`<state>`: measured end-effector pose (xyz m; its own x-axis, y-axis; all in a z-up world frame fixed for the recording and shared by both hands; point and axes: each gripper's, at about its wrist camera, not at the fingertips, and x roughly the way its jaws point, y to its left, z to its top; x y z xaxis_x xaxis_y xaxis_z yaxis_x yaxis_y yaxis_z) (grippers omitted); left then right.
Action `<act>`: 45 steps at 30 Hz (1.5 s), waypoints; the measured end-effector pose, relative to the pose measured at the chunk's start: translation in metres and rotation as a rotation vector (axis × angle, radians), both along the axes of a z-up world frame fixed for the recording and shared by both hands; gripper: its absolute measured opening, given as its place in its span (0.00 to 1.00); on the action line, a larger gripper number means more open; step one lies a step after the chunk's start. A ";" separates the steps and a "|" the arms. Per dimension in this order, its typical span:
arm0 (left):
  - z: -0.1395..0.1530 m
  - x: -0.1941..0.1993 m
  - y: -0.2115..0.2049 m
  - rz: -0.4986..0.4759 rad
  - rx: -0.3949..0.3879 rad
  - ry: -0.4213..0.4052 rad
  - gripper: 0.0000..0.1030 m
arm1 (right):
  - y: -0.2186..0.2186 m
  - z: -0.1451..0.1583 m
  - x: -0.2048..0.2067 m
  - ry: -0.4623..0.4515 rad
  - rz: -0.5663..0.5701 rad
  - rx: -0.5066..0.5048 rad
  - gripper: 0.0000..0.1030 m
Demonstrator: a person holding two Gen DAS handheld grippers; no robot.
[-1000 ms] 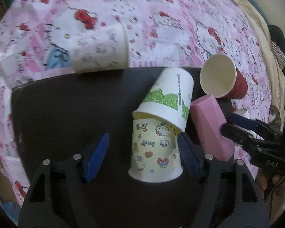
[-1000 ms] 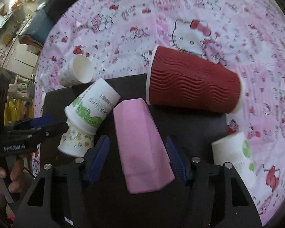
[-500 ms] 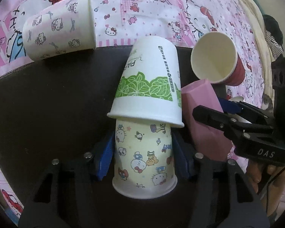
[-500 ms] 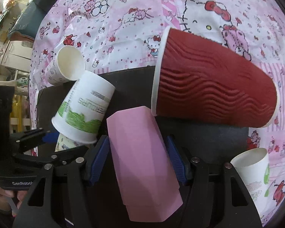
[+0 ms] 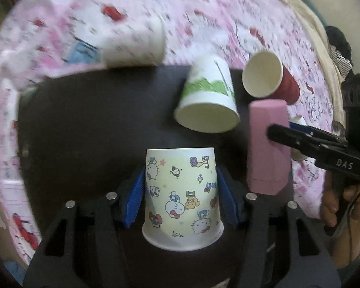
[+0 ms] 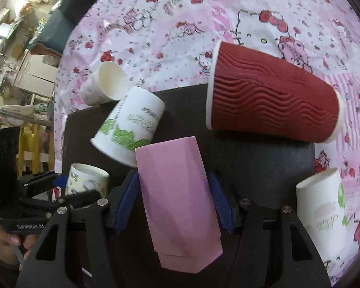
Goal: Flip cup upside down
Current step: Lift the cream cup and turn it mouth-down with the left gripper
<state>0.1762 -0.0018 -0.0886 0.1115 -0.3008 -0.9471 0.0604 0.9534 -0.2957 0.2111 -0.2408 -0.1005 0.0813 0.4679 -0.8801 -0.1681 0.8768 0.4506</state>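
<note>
Gripping cartoon cup [image 5: 182, 199], left claw [image 5: 180, 199]; right claw [image 6: 174, 201] clamps pink cup [image 6: 177, 199].

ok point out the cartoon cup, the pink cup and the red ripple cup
cartoon cup [image 5: 181, 196], left wrist view, middle of its printed side
pink cup [image 6: 177, 199], right wrist view, middle of its facing side
red ripple cup [image 6: 273, 96], right wrist view, its wavy sleeve

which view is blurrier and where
Left wrist view: the bedsheet and the far white cup are smeared by motion, while the cartoon cup in the jaws stays sharp. Right wrist view: mostly crisp, with fisheye bending at the edges.
</note>
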 end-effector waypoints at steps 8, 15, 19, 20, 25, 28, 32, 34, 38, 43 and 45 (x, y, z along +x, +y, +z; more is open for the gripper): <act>0.015 -0.017 0.061 0.160 0.053 -0.151 0.52 | 0.013 0.029 -0.034 -0.090 0.040 0.017 0.59; 0.034 -0.024 0.104 0.239 0.138 -0.355 0.52 | 0.045 0.070 -0.047 -0.217 0.077 0.088 0.56; 0.036 -0.017 0.120 0.297 0.150 -0.454 0.52 | 0.078 0.089 -0.042 -0.312 0.106 0.103 0.56; 0.036 -0.014 0.120 0.297 0.169 -0.481 0.52 | 0.083 0.090 -0.040 -0.323 0.110 0.101 0.56; 0.021 0.005 0.124 0.286 0.212 -0.533 0.52 | 0.108 0.085 -0.017 -0.324 0.124 0.109 0.56; 0.009 0.009 0.119 0.271 0.224 -0.543 0.52 | 0.119 0.080 -0.009 -0.323 0.136 0.111 0.56; -0.005 0.011 0.114 0.247 0.234 -0.546 0.52 | 0.129 0.068 -0.002 -0.325 0.158 0.108 0.56; -0.006 0.010 0.112 0.247 0.240 -0.560 0.52 | 0.132 0.062 0.001 -0.317 0.164 0.120 0.56; -0.005 0.007 0.107 0.229 0.262 -0.562 0.53 | 0.142 0.055 0.002 -0.323 0.188 0.098 0.56; -0.004 -0.008 0.110 0.237 0.249 -0.523 0.53 | 0.147 0.045 -0.003 -0.311 0.206 0.086 0.56; -0.006 -0.013 0.108 0.225 0.255 -0.502 0.53 | 0.149 0.040 -0.004 -0.300 0.213 0.081 0.56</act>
